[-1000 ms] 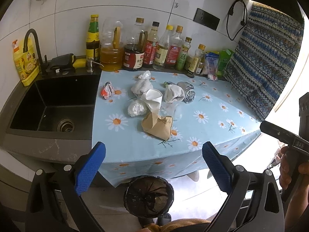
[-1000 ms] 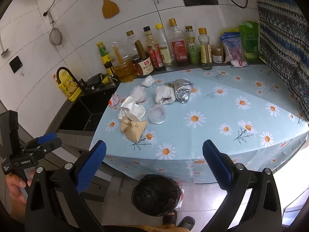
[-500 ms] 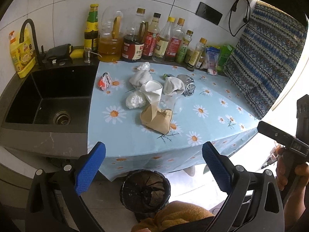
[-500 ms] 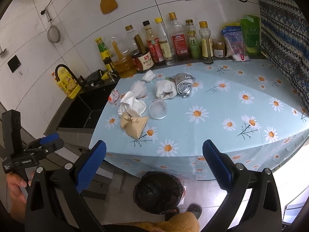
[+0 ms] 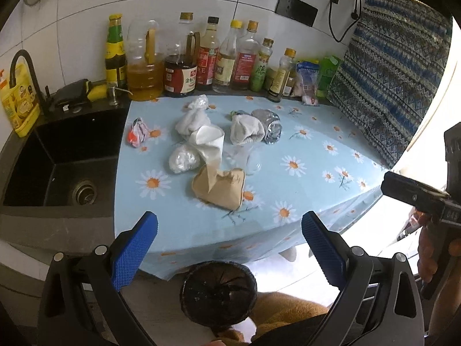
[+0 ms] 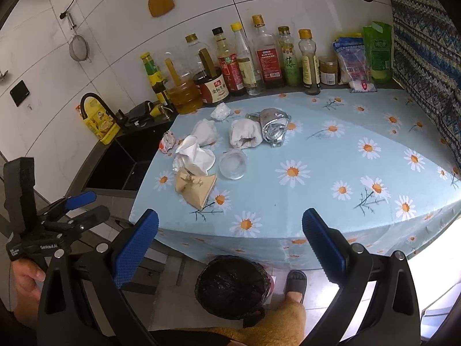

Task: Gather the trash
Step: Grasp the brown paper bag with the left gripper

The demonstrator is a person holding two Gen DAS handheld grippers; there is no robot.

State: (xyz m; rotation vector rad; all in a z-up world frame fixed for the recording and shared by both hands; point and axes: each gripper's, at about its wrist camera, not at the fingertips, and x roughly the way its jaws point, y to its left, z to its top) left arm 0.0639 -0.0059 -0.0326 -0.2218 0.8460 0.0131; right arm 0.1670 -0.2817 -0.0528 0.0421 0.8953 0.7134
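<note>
Both grippers, left gripper [image 5: 229,246] and right gripper [image 6: 230,246], are moving closer, fingers wide open, holding nothing. Trash [image 5: 218,186] is lying on the table [image 5: 311,155] at twelve o'clock, bin [image 5: 218,291] at six o'clock.

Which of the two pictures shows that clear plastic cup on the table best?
The right wrist view. There the clear cup shows its round mouth and whole outline, beside the white tissue. In the left wrist view the cup is a faint, see-through shape that blends into the tablecloth.
</note>
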